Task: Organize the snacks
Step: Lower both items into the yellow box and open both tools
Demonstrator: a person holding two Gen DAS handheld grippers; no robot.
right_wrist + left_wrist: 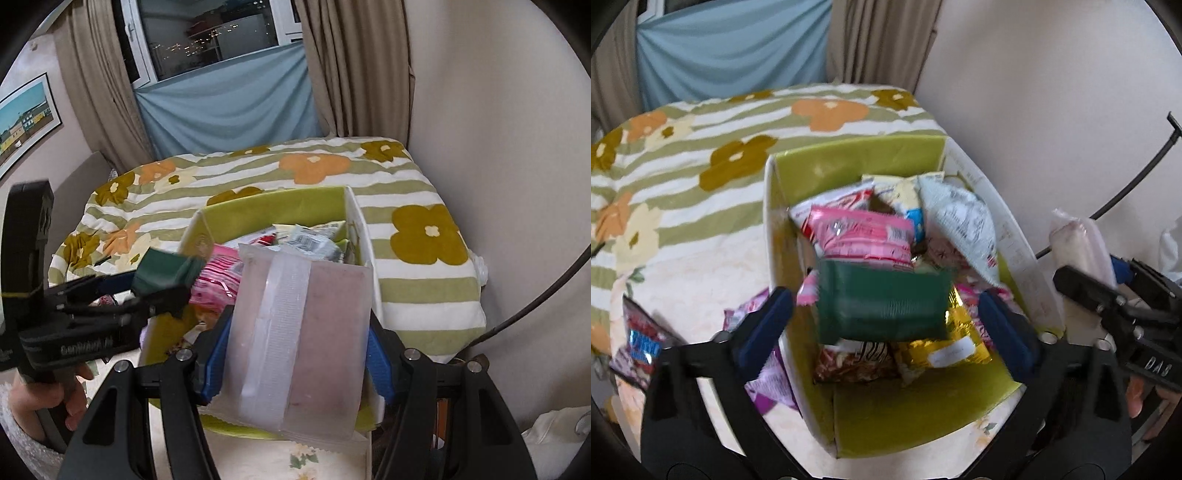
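Note:
A box with a green inside (857, 155) stands on the bed and holds several snack packets. My left gripper (886, 321) is over the box with its fingers spread wide; a dark green packet (882, 299) hangs between them, blurred, touching neither pad. In the right wrist view the same green packet (166, 271) sits at the left gripper's tips. My right gripper (295, 354) is shut on a frosted pinkish packet (299, 343) with a white centre seam, held at the box's near right corner (358, 258). That packet also shows in the left wrist view (1078, 247).
The bed has a striped flowered blanket (701, 147). A purple packet (768, 384) and a red-and-blue packet (642, 339) lie on the bed left of the box. A wall stands close on the right, with a black cable (1126, 184) across it. Curtains hang behind the bed.

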